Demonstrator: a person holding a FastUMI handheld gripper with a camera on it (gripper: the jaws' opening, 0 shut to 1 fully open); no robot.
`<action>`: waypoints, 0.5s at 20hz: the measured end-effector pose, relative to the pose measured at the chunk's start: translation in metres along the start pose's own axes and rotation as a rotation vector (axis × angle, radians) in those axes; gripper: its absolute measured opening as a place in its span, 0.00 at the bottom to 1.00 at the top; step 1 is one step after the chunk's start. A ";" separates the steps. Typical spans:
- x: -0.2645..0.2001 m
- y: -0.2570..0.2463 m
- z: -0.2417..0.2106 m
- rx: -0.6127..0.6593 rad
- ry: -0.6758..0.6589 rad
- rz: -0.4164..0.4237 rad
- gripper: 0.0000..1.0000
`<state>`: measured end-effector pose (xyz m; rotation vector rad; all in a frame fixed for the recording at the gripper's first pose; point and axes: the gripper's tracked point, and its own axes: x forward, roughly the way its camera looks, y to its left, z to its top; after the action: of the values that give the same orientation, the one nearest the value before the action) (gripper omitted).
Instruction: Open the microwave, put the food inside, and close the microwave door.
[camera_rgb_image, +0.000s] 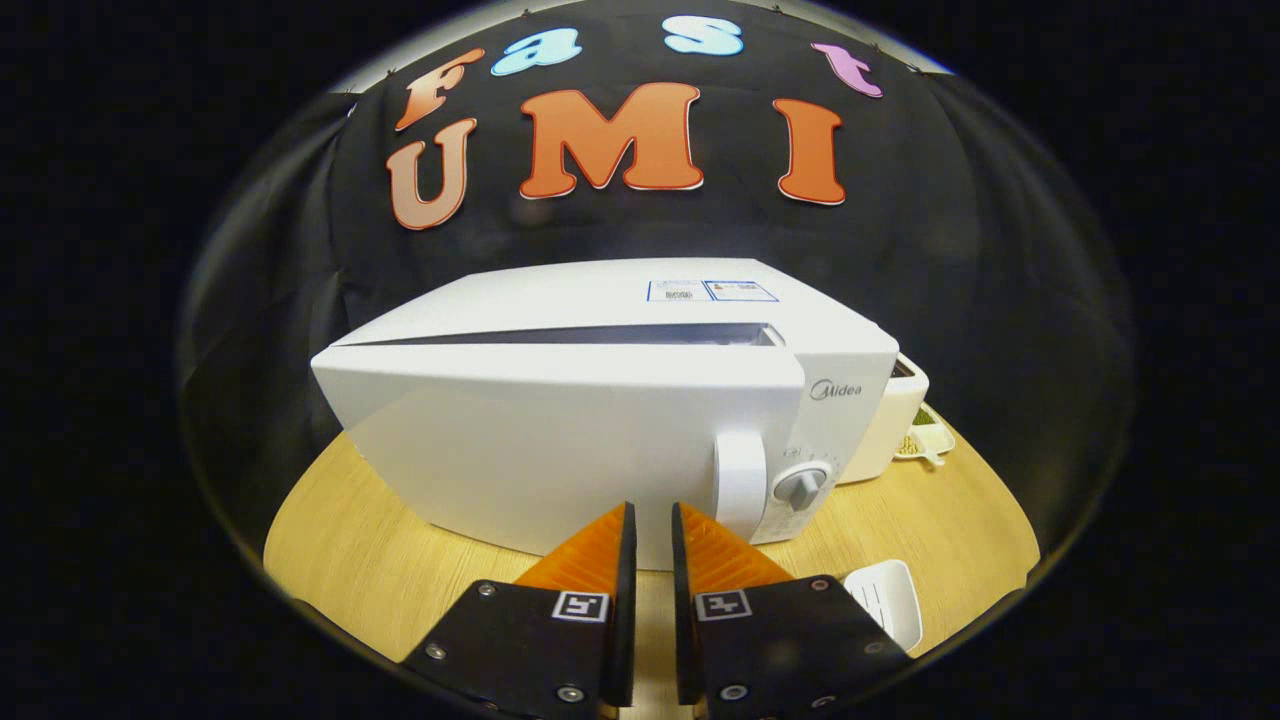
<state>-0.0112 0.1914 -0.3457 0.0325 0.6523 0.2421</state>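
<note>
The gripper (652, 515) hovers just in front of the microwave (600, 400), its fingers nearly together with only a narrow gap and nothing between them. The door (560, 450) is ajar, swung a little way out at its handle (740, 478) side so that a dark slit shows along its top edge; the handle sits just ahead of the fingers and slightly to their right, next to the dial (802, 484). The food seems to be in the white tray (890, 598) on the table (350, 560) beside the right finger, though its contents cannot be made out. The likely risks are these: the fingers, so close to the door face, may push it shut again instead of widening it; a sideways nudge may shift the light microwave on the smooth table; and a swing to the right may knock the tray.
</note>
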 end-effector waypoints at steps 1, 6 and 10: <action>0.004 0.000 0.004 -0.007 -0.005 0.004 0.17; 0.015 0.001 0.011 -0.041 -0.025 -0.002 0.13; 0.017 -0.001 0.011 -0.061 -0.036 -0.019 0.13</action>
<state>0.0088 0.1945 -0.3468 -0.0278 0.6089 0.2423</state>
